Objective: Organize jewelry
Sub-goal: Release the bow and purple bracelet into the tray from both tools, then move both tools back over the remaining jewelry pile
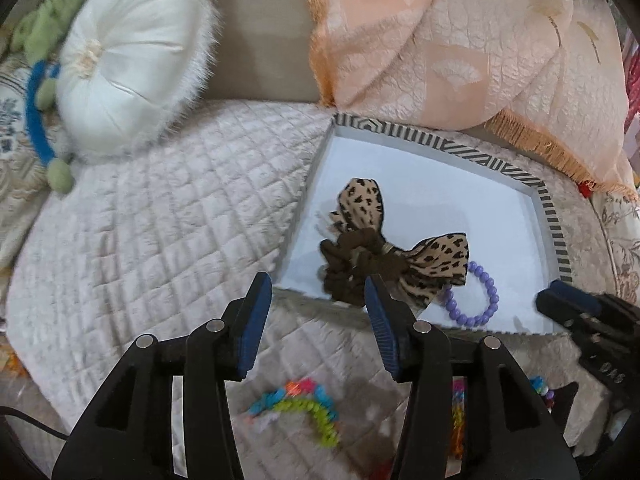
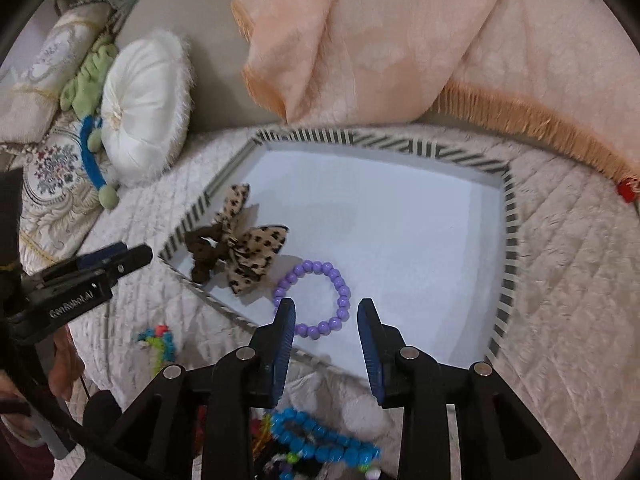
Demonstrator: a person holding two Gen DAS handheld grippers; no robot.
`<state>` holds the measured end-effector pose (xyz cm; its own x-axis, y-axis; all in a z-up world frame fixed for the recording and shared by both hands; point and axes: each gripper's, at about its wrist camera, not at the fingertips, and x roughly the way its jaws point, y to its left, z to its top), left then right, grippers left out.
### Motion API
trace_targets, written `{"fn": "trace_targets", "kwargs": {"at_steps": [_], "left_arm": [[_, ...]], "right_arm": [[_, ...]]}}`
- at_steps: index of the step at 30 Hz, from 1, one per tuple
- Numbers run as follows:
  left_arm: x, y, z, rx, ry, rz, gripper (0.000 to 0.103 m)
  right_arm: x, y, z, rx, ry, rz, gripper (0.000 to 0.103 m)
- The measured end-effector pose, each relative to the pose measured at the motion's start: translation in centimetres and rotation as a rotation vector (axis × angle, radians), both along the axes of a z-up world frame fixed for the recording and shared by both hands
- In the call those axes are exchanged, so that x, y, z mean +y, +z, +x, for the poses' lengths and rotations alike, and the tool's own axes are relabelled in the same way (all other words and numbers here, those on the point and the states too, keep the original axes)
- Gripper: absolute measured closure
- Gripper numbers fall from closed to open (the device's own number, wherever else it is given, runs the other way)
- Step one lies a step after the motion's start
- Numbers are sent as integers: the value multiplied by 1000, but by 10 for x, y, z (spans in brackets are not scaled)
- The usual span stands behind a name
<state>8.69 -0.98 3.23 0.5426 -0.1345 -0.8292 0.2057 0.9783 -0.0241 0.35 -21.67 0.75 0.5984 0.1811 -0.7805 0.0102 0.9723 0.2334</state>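
Observation:
A tray with a black-and-white striped rim (image 1: 440, 138) (image 2: 400, 144) lies on a quilted bed. Inside it rest a leopard-print bow on a brown scrunchie (image 1: 360, 208) (image 2: 256, 248) and a purple bead bracelet (image 1: 486, 300) (image 2: 344, 300). My left gripper (image 1: 316, 292) (image 2: 132, 256) hovers open over the tray's near left edge, with nothing between its pads. My right gripper (image 2: 326, 310) (image 1: 560, 296) is open just above the purple bracelet, pads not touching it. Loose colourful bead pieces (image 1: 316, 408) (image 2: 160, 340) and a blue bead bracelet (image 2: 320, 440) lie on the quilt in front of the tray.
A round white cushion (image 1: 128, 52) and a blue hairband with a green soft toy (image 1: 36, 120) sit at the left. A peach fringed blanket (image 1: 460, 40) is heaped behind the tray. A person's hand (image 2: 64, 360) shows at the left edge.

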Motion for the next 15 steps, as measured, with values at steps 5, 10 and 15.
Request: {"fn": "trace_targets", "kwargs": {"at_steps": [5, 10, 15], "left_arm": [[8, 12, -26, -32, 9, 2, 55], [12, 21, -52, -59, 12, 1, 55], [17, 29, -76, -81, 17, 12, 55]], "right_arm": [[9, 19, -26, -50, -10, 7, 73], [24, 28, -49, -71, -4, 18, 73], [39, 34, -73, -81, 15, 17, 72]]}}
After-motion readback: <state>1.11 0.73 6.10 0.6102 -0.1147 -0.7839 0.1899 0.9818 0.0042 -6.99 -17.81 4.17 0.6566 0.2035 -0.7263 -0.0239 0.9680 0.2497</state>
